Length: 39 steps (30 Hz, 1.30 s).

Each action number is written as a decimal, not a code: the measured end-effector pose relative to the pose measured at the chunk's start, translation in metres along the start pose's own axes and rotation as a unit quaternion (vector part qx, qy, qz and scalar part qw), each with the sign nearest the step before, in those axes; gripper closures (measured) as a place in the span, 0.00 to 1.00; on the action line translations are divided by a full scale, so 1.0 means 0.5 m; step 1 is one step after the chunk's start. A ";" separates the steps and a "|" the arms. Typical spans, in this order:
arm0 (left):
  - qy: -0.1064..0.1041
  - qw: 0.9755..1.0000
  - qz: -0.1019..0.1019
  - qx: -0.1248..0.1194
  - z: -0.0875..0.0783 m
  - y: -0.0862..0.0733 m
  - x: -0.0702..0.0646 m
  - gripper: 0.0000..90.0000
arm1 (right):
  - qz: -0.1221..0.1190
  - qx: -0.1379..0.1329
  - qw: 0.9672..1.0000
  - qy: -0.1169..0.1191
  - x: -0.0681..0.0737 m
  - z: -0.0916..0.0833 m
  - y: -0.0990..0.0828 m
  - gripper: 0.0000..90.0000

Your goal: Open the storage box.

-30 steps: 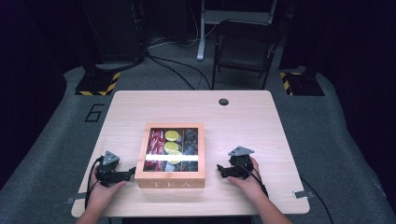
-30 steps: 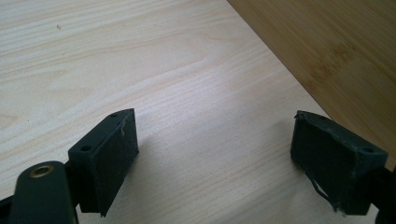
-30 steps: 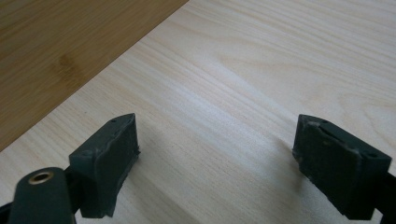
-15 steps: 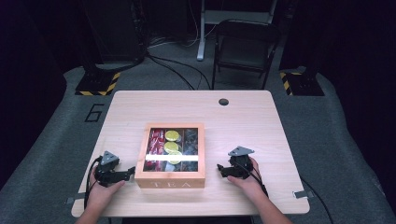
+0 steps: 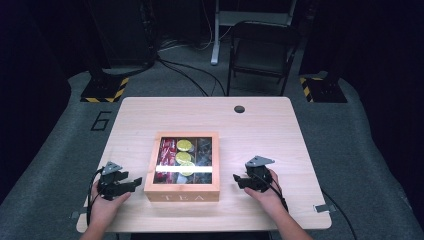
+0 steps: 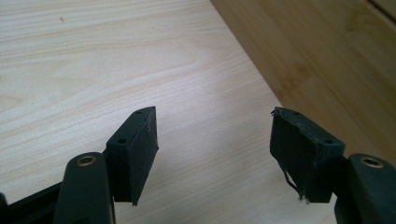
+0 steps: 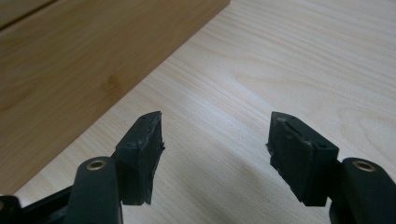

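A wooden tea box [image 5: 183,192] with a clear lid stands near the table's front edge; red and yellow-green tea packets show through the glass. My left gripper [image 5: 134,181] rests on the table just left of the box, open, with nothing between its jaws. In the left gripper view the gripper [image 6: 214,140] sits over bare wood with the box's side wall [image 6: 327,60] at the right. My right gripper [image 5: 239,180] lies just right of the box, open and empty. The right gripper view has the gripper [image 7: 215,140] over the tabletop and the box wall [image 7: 70,70] at the left.
The light wooden table [image 5: 260,130] has a round cable hole [image 5: 239,109] at the back. A dark folding chair [image 5: 262,55] stands beyond it, with cables on the grey floor. Yellow-black striped bases [image 5: 104,92] sit at both back corners.
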<state>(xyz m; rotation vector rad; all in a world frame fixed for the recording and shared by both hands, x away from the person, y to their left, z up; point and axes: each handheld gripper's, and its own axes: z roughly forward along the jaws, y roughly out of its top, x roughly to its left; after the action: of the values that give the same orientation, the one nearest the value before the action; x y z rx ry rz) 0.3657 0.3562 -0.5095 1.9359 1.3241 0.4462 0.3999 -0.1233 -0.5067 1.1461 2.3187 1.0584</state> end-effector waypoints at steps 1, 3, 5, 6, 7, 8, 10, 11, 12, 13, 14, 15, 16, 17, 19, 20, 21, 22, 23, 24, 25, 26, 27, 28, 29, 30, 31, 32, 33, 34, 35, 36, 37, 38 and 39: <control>0.001 1.000 0.004 0.000 -0.002 0.001 -0.003 0.37 | -0.003 -0.002 1.000 0.004 0.002 -0.003 0.002 0.39; -0.002 1.000 0.010 0.000 -0.005 0.003 -0.007 0.37 | -0.003 -0.008 1.000 0.003 0.007 -0.006 0.004 0.39; 0.000 1.000 0.013 -0.005 -0.008 0.005 -0.012 0.37 | -0.006 -0.012 1.000 0.007 0.011 -0.011 0.006 0.39; 0.000 1.000 0.017 -0.001 -0.011 0.006 -0.013 0.37 | -0.007 -0.012 1.000 0.009 0.011 -0.014 0.007 0.39; 0.002 1.000 0.017 -0.006 -0.012 0.007 -0.016 0.37 | -0.009 -0.016 1.000 0.011 0.011 -0.015 0.008 0.39; 0.004 1.000 0.018 -0.010 -0.014 0.007 -0.018 0.37 | -0.009 -0.017 1.000 0.010 0.012 -0.018 0.009 0.39; 0.001 1.000 0.018 -0.011 -0.019 0.009 -0.020 0.37 | -0.007 -0.024 1.000 0.012 0.013 -0.022 0.010 0.39; -0.001 1.000 0.017 -0.012 -0.021 0.010 -0.021 0.37 | -0.004 -0.026 1.000 0.015 0.014 -0.024 0.011 0.39; 0.000 1.000 0.016 -0.018 -0.021 0.010 -0.022 0.37 | -0.005 -0.027 0.999 0.017 0.015 -0.027 0.012 0.39; -0.005 1.000 0.017 -0.013 -0.024 0.011 -0.023 0.37 | -0.006 -0.029 0.999 0.016 0.016 -0.029 0.013 0.40; -0.008 1.000 0.013 -0.011 -0.026 0.012 -0.025 0.37 | -0.002 -0.032 0.999 0.019 0.019 -0.031 0.014 0.40; -0.005 1.000 0.015 -0.017 -0.026 0.012 -0.026 0.37 | -0.001 -0.031 0.999 0.022 0.021 -0.034 0.015 0.40; -0.009 1.000 0.017 -0.016 -0.029 0.013 -0.027 0.37 | -0.007 -0.031 0.999 0.024 0.021 -0.037 0.016 0.40; -0.011 1.000 0.016 -0.020 -0.029 0.014 -0.029 0.37 | -0.005 -0.035 0.999 0.025 0.024 -0.038 0.017 0.40; -0.020 0.999 0.012 -0.022 -0.033 0.016 -0.033 0.37 | -0.015 -0.036 0.999 0.023 0.028 -0.042 0.019 0.40; -0.029 0.999 0.009 -0.025 -0.035 0.017 -0.034 0.38 | -0.019 -0.037 0.999 0.023 0.031 -0.044 0.020 0.40; -0.031 0.999 0.007 -0.030 -0.036 0.017 -0.037 0.38 | -0.026 -0.039 0.999 0.023 0.033 -0.045 0.022 0.40; -0.033 0.999 0.009 -0.029 -0.038 0.019 -0.038 0.38 | -0.031 -0.040 0.999 0.022 0.034 -0.047 0.023 0.40; -0.033 0.999 0.009 -0.031 -0.038 0.020 -0.041 0.38 | -0.032 -0.040 0.998 0.020 0.035 -0.049 0.024 0.41; -0.033 0.999 0.011 -0.032 -0.039 0.020 -0.044 0.38 | -0.027 -0.041 0.999 0.018 0.038 -0.051 0.025 0.41; -0.034 0.999 0.012 -0.035 -0.040 0.021 -0.046 0.38 | -0.030 -0.044 0.998 0.021 0.038 -0.053 0.026 0.41; -0.039 0.999 0.013 -0.031 -0.042 0.022 -0.047 0.38 | -0.029 -0.044 0.998 0.022 0.039 -0.055 0.027 0.41; -0.039 0.999 0.014 -0.032 -0.043 0.023 -0.048 0.38 | -0.028 -0.048 0.998 0.025 0.040 -0.056 0.028 0.41; -0.039 0.999 0.014 -0.035 -0.044 0.024 -0.050 0.39 | -0.030 -0.051 0.998 0.026 0.041 -0.058 0.029 0.41; -0.040 0.998 0.013 -0.038 -0.044 0.024 -0.051 0.39 | -0.030 -0.050 0.998 0.028 0.042 -0.061 0.030 0.41; -0.045 0.998 0.015 -0.034 -0.047 0.025 -0.051 0.40 | -0.032 -0.050 0.998 0.031 0.043 -0.062 0.031 0.41; -0.045 0.998 0.015 -0.034 -0.047 0.025 -0.051 0.41 | -0.031 -0.050 0.998 0.033 0.046 -0.064 0.032 0.41; -0.048 0.998 0.016 -0.036 -0.051 0.027 -0.054 0.41 | -0.031 -0.052 0.998 0.035 0.050 -0.066 0.035 0.41; -0.045 0.998 0.017 -0.041 -0.053 0.028 -0.056 0.42 | -0.032 -0.052 0.998 0.035 0.053 -0.068 0.036 0.42; -0.046 0.998 0.020 -0.038 -0.057 0.029 -0.057 0.42 | -0.033 -0.052 0.997 0.038 0.056 -0.071 0.038 0.42; -0.044 0.998 0.021 -0.044 -0.060 0.029 -0.059 0.42 | -0.040 -0.055 0.997 0.042 0.058 -0.072 0.040 0.42; -0.044 0.998 0.022 -0.045 -0.064 0.030 -0.060 0.42 | -0.038 -0.054 0.997 0.045 0.062 -0.076 0.042 0.42; -0.045 0.998 0.024 -0.046 -0.069 0.031 -0.061 0.42 | -0.040 -0.058 0.996 0.045 0.066 -0.078 0.045 0.42; -0.044 0.998 0.024 -0.047 -0.073 0.032 -0.062 0.42 | -0.046 -0.061 0.996 0.049 0.069 -0.080 0.048 0.42; -0.044 0.997 0.025 -0.051 -0.077 0.032 -0.063 0.42 | -0.046 -0.060 0.996 0.053 0.073 -0.082 0.050 0.42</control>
<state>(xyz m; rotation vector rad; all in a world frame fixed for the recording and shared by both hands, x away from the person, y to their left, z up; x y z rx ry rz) 0.3385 0.3389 -0.4681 1.8851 1.1773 0.4406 0.3671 -0.1038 -0.4600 0.9500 2.3280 1.2312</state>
